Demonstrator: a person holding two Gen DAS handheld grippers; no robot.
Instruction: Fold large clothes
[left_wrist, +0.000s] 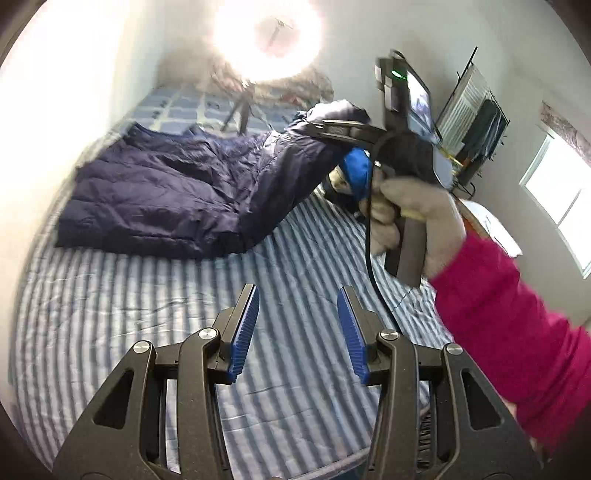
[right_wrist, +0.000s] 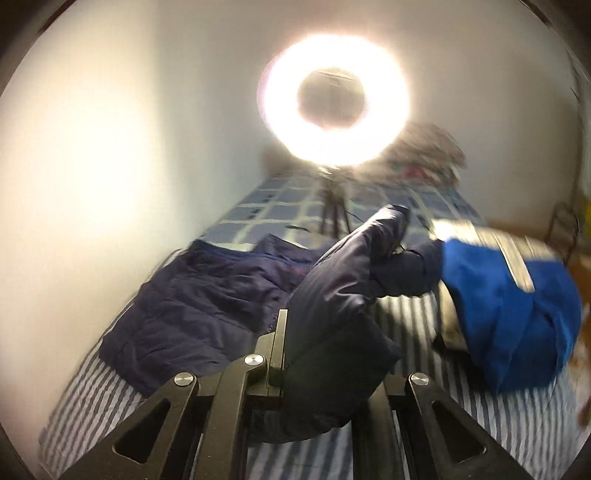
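A dark navy quilted jacket (left_wrist: 159, 192) lies on the striped bed sheet (left_wrist: 147, 314), by the left wall. My right gripper (left_wrist: 328, 127) is shut on the jacket's sleeve (right_wrist: 332, 314) and holds it lifted above the bed; the sleeve fills the space between its fingers in the right wrist view. My left gripper (left_wrist: 298, 325) is open and empty, over the bare striped sheet in front of the jacket (right_wrist: 207, 295). A gloved hand with a pink sleeve holds the right gripper's handle (left_wrist: 406, 236).
A blue garment with grey reflective strips (right_wrist: 509, 306) lies on the bed to the right. A ring light on a tripod (right_wrist: 334, 99) stands at the far end of the bed. A white wall runs along the left; a window (left_wrist: 557, 195) is at right.
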